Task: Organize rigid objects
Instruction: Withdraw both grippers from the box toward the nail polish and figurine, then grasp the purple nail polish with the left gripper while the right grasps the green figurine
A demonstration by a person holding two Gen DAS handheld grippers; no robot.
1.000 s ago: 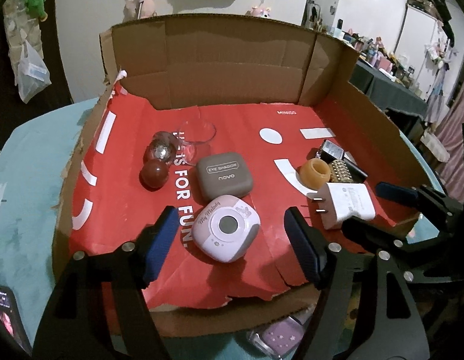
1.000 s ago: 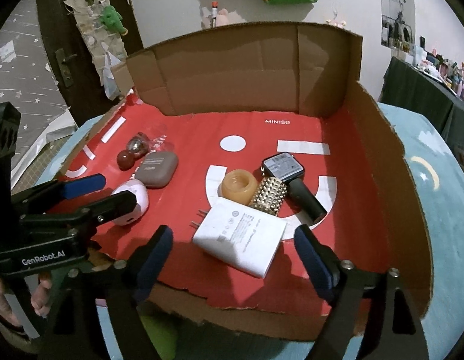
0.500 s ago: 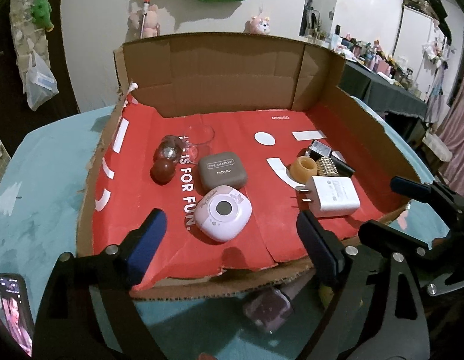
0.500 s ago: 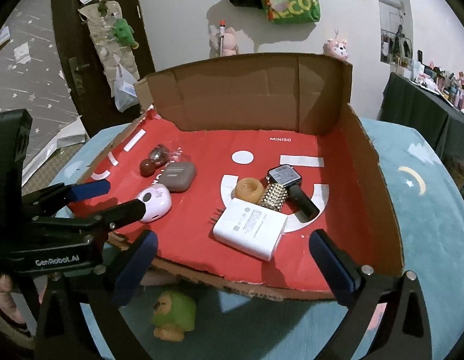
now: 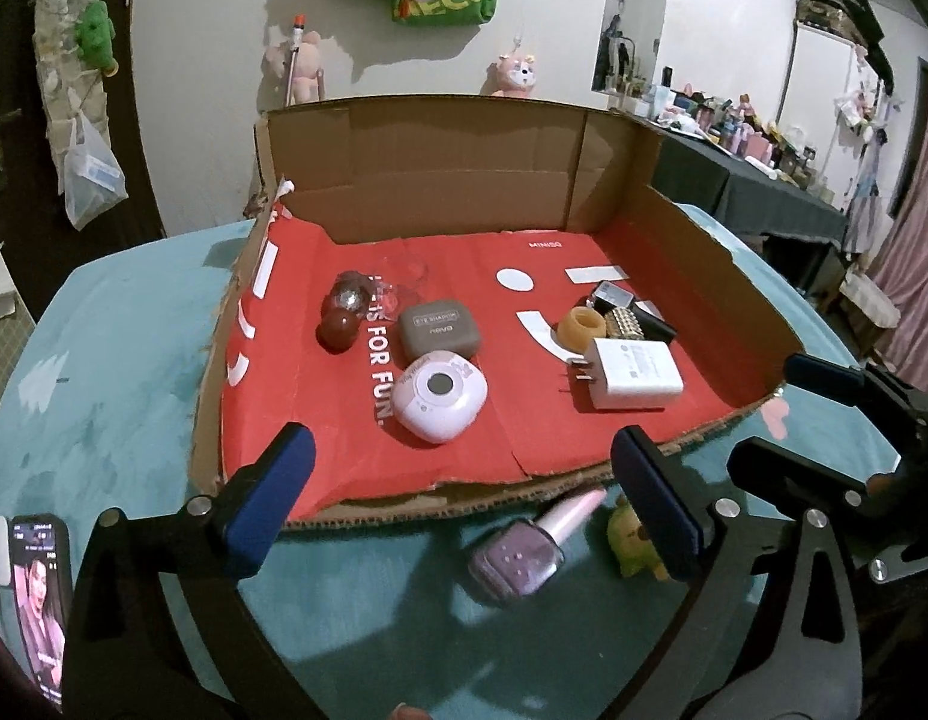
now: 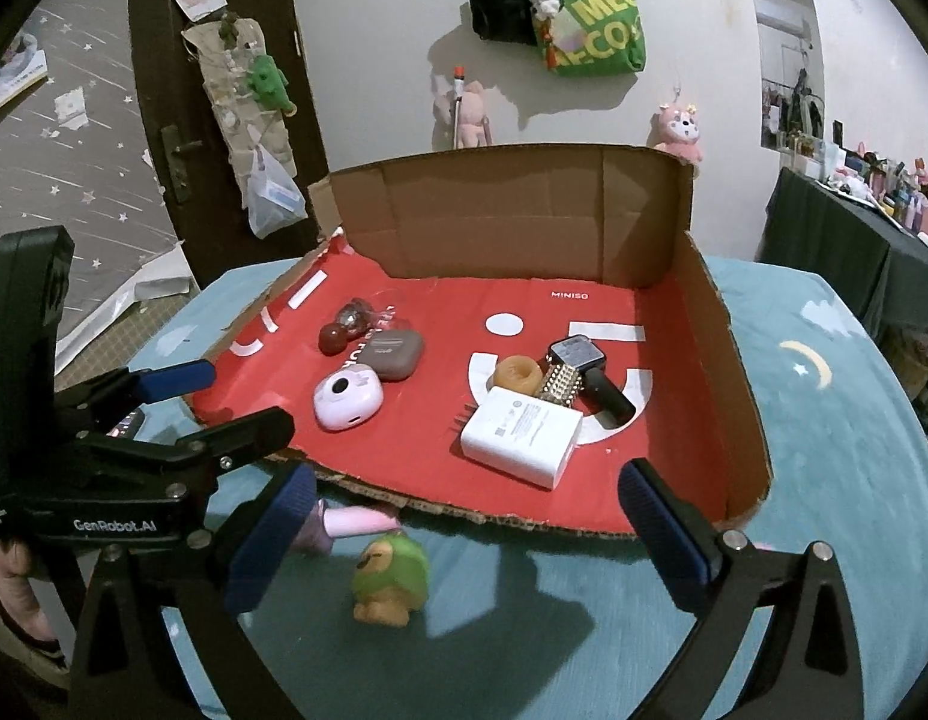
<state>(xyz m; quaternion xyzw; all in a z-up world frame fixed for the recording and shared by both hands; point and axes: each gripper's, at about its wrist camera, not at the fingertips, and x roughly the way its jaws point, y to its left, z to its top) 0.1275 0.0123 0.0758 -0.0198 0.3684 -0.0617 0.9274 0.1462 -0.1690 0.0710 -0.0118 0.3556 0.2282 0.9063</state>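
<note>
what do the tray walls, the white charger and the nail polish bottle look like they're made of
Tray walls: brown corrugated cardboard, matte; creases and a ragged, fluted front edge show.
White charger: likely hard plastic, smooth and faintly glossy, with metal prongs on one end.
Nail polish bottle: looks like clear glass holding purple polish, with a glossy pink cap, probably plastic; slightly blurred.
</note>
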